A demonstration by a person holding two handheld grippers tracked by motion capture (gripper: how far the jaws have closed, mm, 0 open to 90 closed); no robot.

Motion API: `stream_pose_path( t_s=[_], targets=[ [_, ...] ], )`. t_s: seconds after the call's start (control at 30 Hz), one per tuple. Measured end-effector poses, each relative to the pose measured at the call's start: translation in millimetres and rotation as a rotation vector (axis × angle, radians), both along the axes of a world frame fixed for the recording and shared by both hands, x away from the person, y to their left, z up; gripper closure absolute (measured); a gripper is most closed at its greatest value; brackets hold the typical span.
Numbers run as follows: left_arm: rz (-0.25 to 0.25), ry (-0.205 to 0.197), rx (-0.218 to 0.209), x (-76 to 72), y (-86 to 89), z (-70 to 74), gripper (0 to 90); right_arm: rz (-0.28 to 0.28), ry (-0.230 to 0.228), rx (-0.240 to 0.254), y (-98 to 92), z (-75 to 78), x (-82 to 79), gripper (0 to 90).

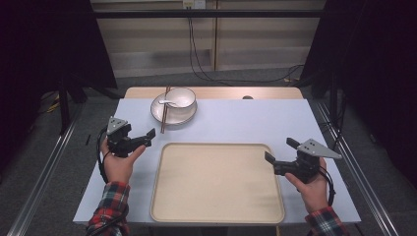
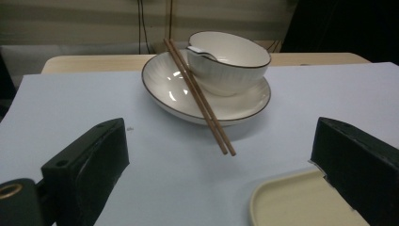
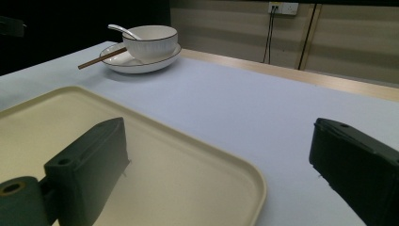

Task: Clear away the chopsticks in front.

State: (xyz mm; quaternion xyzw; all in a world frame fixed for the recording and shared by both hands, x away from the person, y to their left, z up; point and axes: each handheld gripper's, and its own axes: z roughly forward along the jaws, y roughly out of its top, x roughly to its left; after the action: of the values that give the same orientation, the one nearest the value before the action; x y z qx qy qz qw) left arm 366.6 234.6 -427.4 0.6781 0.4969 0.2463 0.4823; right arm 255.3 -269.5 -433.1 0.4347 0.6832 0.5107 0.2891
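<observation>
Lavender-covered table (image 1: 236, 123) | left gripper (image 1: 147, 135) jaws wide, empty, aimed at chopsticks (image 1: 164, 114) leaning on plate (image 1: 173, 114) rim, upper centre-left | right gripper (image 1: 278, 156) wide, empty, at cream tray (image 1: 216, 206) right edge | advice: approach low, pinch both sticks at the overhanging end without knocking bowl (image 1: 180, 97).

The high view is looking forward and down on the whole table (image 1: 236, 118) from above its near edge. Both gripper views are riding low and close over it, sharing the bowl (image 2: 229, 59) and the tray (image 3: 188, 183).
</observation>
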Motion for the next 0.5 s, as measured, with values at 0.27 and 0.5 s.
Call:
stream_pose_path(
  t_s=[0.27,0.5],
  targets=[
    [0.038,0.027,0.025,18.9,-2.2,-3.7,10.9,-0.001,-0.006,0.010,3.0,1.3,2.5,4.8],
    [0.043,0.043,0.055,38.7,-14.4,-9.8,18.6,0.007,-0.009,0.003,3.7,0.9,4.1,4.8]
  ],
)
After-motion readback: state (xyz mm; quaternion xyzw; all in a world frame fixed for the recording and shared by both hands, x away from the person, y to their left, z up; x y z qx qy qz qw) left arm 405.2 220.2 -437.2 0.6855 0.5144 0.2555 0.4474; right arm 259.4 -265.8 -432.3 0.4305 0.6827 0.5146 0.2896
